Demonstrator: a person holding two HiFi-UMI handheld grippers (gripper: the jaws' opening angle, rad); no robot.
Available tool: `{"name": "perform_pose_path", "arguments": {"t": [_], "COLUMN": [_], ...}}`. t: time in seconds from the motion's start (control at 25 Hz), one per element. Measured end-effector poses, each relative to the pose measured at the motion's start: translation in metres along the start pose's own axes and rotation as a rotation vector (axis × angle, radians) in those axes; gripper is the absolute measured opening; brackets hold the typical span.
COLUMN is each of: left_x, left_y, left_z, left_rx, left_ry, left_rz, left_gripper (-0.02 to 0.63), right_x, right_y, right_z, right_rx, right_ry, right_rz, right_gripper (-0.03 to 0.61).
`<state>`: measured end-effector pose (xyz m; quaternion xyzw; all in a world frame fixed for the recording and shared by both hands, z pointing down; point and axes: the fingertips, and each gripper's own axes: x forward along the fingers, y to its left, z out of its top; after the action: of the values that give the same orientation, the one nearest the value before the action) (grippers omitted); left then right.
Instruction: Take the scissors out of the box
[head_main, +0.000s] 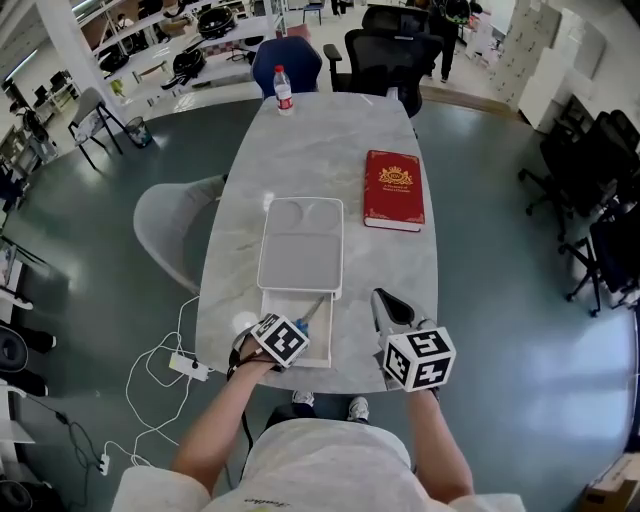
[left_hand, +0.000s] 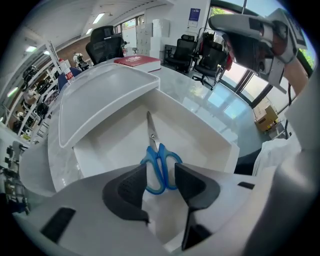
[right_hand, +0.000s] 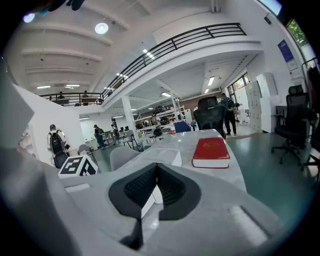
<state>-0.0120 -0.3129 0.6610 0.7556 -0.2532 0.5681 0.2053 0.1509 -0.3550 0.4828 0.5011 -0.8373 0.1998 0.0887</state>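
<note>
White box (head_main: 322, 345) sits at the near edge of a grey table (head_main: 300, 150), with its lid (head_main: 300, 245) resting over the far end. Left gripper (left_hand: 161, 172) points down into the box, jaws apart, with the blue handles of the scissors (left_hand: 156, 155) showing between them. The scissors lie flat on the box floor. Right gripper (right_hand: 157, 166) hovers beside the box, jaws closed and empty. Red book (head_main: 394, 189) lies further right.

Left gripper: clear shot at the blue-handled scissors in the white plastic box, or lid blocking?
Likely yes. The white lid lies back beyond the white plastic box, which is open on top, and the left gripper hangs over the blue-handled scissors, jaws apart.
</note>
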Motion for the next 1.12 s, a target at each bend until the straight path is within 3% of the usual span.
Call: {"name": "perform_pose_path", "arguments": {"t": [0.52, 0.88, 1.12], "left_x": [0.014, 0.017, 0.015], "left_y": [-0.003, -0.003, -0.008], "left_z": [-0.002, -0.003, -0.002], "left_rx": [0.017, 0.015, 0.022], "left_ry": [0.111, 0.159, 0.147], "left_rz": [0.053, -0.001, -0.007], "left_gripper": [0.15, 0.135, 0.086], "right_x": [-0.012, -0.013, -0.01], "right_y": [-0.016, -0.015, -0.007], "right_z": [0.0, 0.002, 0.002], "right_rx": [-0.012, -0.018, -0.047], "right_ry": [0.004, -0.001, 0.002], "right_rz": [0.045, 0.058, 0.074], "right_gripper": [0.005, 0.005, 0.005]}}
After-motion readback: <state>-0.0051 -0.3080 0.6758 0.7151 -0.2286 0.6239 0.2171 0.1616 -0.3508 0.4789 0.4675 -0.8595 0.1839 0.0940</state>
